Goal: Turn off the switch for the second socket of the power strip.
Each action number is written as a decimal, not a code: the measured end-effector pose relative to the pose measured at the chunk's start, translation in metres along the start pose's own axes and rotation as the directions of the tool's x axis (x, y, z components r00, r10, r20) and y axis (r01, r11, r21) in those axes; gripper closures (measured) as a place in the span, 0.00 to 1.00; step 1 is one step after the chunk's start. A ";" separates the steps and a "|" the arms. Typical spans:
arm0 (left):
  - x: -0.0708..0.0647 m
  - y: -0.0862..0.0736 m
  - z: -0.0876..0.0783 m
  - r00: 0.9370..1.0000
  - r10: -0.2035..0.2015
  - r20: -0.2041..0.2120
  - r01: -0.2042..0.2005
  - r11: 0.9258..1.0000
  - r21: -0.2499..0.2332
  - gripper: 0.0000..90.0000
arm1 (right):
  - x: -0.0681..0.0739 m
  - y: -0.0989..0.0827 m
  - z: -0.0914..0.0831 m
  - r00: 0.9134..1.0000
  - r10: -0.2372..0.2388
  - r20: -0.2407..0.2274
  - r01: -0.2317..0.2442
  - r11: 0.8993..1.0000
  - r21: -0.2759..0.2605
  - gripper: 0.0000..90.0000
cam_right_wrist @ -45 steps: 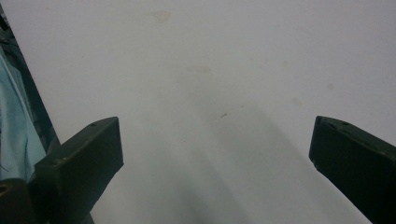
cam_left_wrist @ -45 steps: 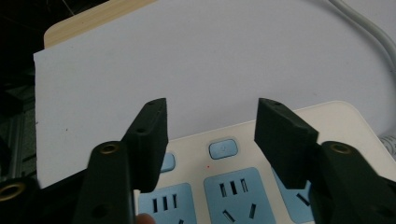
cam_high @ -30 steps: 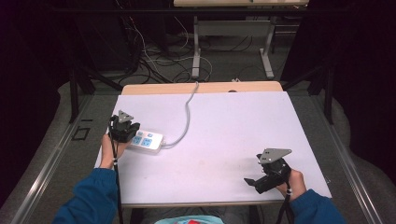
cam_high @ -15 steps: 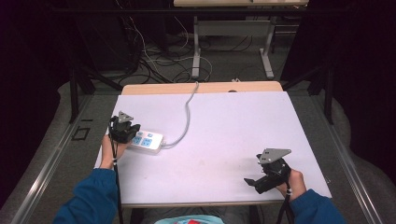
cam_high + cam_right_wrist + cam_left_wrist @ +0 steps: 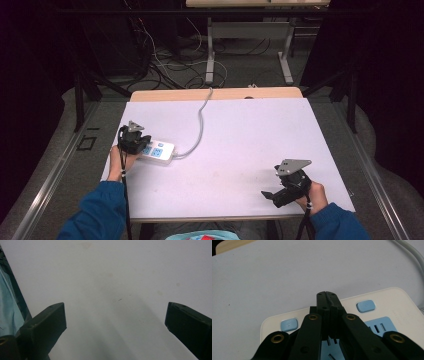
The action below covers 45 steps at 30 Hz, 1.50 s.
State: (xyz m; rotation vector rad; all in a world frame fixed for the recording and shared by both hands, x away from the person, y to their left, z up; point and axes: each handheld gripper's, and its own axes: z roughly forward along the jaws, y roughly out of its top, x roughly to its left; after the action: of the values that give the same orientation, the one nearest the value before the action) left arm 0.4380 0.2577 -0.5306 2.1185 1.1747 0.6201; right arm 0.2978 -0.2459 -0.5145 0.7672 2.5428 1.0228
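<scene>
- Left gripper (image 5: 326, 293): jaws fully closed, empty, tips over the power strip (image 5: 387, 305) between two blue buttons (image 5: 365, 306).
- Right gripper (image 5: 115, 315): jaws wide apart over bare table (image 5: 112, 270).

Table: a white rectangular tabletop (image 5: 240, 145) with a light wooden strip at its far edge
Power strip: a white plastic power strip with blue sockets (image 5: 159, 151) near the left edge, its grey cable (image 5: 201, 120) running to the far edge
Left gripper: black left gripper (image 5: 134, 142) over the strip's left end
Right gripper: black right gripper (image 5: 270, 196) near the front right corner, well apart from the strip
</scene>
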 end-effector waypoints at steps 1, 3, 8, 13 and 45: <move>-0.001 0.000 0.000 1.000 -0.005 0.005 0.005 1.000 0.004 1.00 | 0.000 0.000 0.000 1.000 -0.001 -0.002 0.001 1.000 0.002 0.04; -0.001 -0.001 0.001 1.000 -0.005 0.008 0.005 1.000 0.013 1.00 | 0.000 0.000 0.000 1.000 0.000 0.004 0.000 1.000 0.000 0.04; 0.000 -0.001 0.003 1.000 0.004 0.013 -0.004 1.000 0.023 1.00 | 0.000 0.000 0.000 1.000 0.002 0.005 -0.002 1.000 0.002 0.04; -0.002 -0.002 0.003 1.000 0.010 0.006 -0.011 1.000 0.017 1.00 | -0.001 0.000 0.000 1.000 -0.009 0.001 0.009 1.000 0.001 0.04; 0.001 -0.005 0.003 0.998 -0.053 0.024 0.053 0.999 -0.001 1.00 | 0.000 0.000 0.002 1.000 0.000 0.005 0.000 1.000 0.015 0.05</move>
State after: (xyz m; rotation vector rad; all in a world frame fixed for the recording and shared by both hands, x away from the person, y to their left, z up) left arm 0.4377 0.2600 -0.5365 2.0807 1.2122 0.5702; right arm 0.2982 -0.2447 -0.5156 0.7722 2.5490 1.0015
